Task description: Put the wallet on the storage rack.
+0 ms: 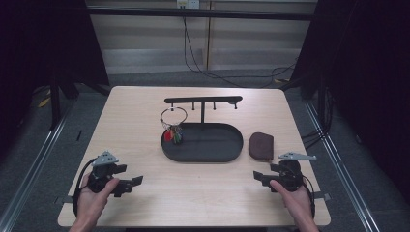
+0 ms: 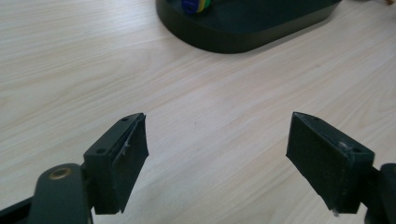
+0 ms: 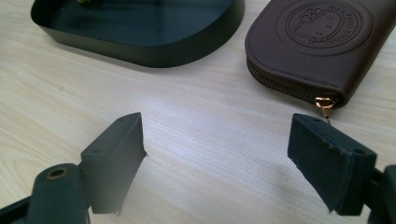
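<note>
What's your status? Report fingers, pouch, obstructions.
Left gripper and right gripper open, empty, low over table. Brown pouch flat beside black tray, untouched. Nothing in the way.

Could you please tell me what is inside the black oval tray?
In the black oval tray, a key ring hangs from the rack's hook, its red and green tags reaching into the left end. The rest of the floor looks bare. What lies beneath the tags is covered.
</note>
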Action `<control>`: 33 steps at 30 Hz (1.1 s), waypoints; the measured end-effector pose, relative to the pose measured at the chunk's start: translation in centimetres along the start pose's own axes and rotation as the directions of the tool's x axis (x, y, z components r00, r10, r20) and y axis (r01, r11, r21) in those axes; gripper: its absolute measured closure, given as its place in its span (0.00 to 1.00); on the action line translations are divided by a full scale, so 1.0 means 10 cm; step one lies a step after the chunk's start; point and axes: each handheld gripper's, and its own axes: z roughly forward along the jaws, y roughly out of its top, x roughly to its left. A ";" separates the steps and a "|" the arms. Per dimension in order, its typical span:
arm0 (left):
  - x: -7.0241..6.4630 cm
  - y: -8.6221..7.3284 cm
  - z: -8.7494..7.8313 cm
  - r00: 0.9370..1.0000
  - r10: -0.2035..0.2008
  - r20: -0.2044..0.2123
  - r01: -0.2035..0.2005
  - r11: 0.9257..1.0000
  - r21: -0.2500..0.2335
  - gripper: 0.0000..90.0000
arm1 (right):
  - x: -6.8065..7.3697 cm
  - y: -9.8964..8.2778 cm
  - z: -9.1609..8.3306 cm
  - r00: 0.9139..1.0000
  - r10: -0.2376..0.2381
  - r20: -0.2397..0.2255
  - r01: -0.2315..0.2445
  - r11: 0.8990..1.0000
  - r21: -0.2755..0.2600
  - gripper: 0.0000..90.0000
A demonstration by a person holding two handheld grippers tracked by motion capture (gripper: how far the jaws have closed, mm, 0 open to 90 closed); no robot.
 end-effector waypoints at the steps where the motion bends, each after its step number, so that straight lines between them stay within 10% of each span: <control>1: -0.01 -0.04 -0.01 1.000 0.006 0.001 -0.006 1.000 0.002 0.23 | 0.00 0.01 0.01 1.000 -0.006 0.000 0.006 1.000 0.003 0.20; 13: -0.01 -0.25 -0.13 1.000 0.003 -0.017 -0.004 0.997 -0.071 0.28 | -0.05 0.21 0.05 0.999 0.046 0.005 -0.046 0.998 0.048 0.21; 33: -0.04 -0.27 -0.08 0.999 0.009 0.041 -0.007 0.999 -0.039 0.23 | -0.26 0.80 0.10 0.994 0.084 0.069 -0.097 0.972 0.215 0.19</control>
